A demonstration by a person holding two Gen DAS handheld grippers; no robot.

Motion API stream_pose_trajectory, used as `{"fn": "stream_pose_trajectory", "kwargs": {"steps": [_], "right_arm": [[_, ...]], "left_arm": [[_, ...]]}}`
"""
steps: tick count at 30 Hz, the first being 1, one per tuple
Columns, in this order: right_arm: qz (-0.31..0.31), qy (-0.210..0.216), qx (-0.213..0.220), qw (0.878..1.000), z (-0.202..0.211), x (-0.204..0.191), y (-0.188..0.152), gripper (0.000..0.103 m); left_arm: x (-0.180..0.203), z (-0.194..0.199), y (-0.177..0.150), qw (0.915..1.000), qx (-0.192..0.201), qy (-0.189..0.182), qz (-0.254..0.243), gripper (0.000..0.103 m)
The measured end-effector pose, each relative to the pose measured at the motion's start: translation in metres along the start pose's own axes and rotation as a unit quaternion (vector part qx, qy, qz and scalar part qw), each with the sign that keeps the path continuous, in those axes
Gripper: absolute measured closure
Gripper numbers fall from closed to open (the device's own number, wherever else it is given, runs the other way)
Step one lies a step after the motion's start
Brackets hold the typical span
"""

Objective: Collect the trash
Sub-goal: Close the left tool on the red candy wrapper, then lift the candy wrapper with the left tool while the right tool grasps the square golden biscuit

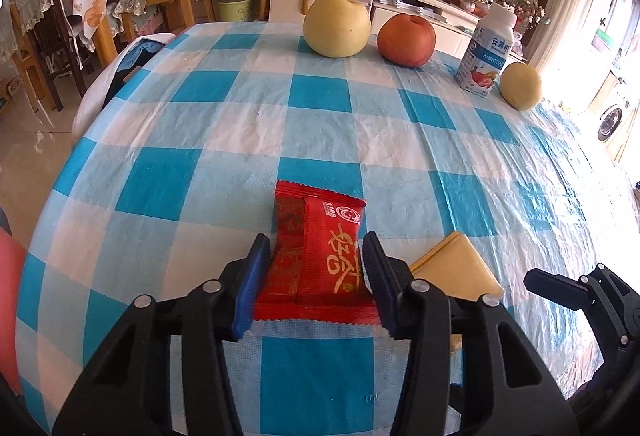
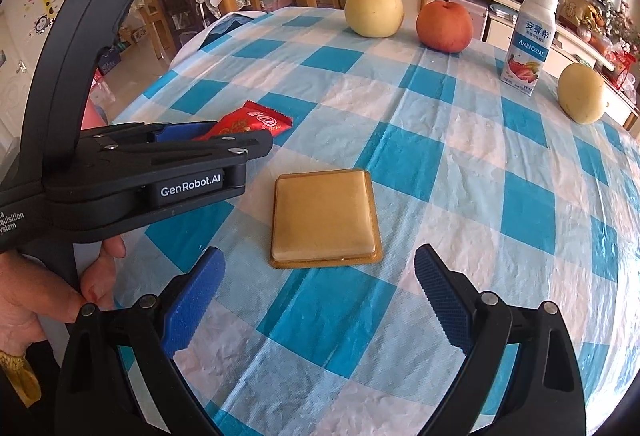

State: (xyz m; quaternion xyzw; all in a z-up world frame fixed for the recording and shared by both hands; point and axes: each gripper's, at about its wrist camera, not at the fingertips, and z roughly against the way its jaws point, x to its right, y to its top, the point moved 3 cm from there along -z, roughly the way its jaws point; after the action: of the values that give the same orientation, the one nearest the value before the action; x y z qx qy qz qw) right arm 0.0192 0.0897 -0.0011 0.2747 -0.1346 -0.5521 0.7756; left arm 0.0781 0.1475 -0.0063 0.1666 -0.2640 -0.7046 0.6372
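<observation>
Red wrapper (image 1: 316, 256) sits pinched in my left gripper (image 1: 316, 264); right gripper (image 2: 320, 296) gapes near the tan tray (image 2: 325, 216), uncollected on the tabletop (image 2: 460, 164).

A: Positions on the table (image 2: 460, 172)?

B: Snack wrapper (image 1: 316, 256) lies near the front edge, between the fingers of the left claw (image 1: 316, 268). Flat square packet (image 2: 325, 219) just right of it, ahead of the right claw (image 2: 320, 300).

A: Far side?

B: Row, left to right: pear (image 1: 337, 25), apple (image 1: 406, 40), drink bottle (image 1: 486, 50), small pear (image 1: 520, 86). Well apart from the wrapper.
</observation>
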Motion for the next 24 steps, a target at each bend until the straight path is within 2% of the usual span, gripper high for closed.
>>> {"fn": "stream_pose_trajectory", "kwargs": {"steps": [14,16,18,24], "right_arm": [[0.007,-0.021,0.015,1.0,-0.008,0.005,0.009,0.009],[0.013,-0.027,0.015,0.999,-0.011,0.004,0.008,0.01],[0.017,-0.028,0.01,0.999,-0.015,0.004,0.008,0.022],[0.029,-0.038,0.006,0.999,-0.019,0.001,0.007,0.022]], "left_arm": [[-0.007,0.005,-0.001,0.9998,0.006,-0.009,0.016,0.057],[-0.009,0.006,-0.001,0.9997,0.007,-0.01,0.019,0.057],[-0.01,0.008,-0.001,0.9997,0.01,-0.012,0.021,0.058],[-0.011,0.008,-0.002,0.9997,0.004,-0.018,0.019,0.058]]}}
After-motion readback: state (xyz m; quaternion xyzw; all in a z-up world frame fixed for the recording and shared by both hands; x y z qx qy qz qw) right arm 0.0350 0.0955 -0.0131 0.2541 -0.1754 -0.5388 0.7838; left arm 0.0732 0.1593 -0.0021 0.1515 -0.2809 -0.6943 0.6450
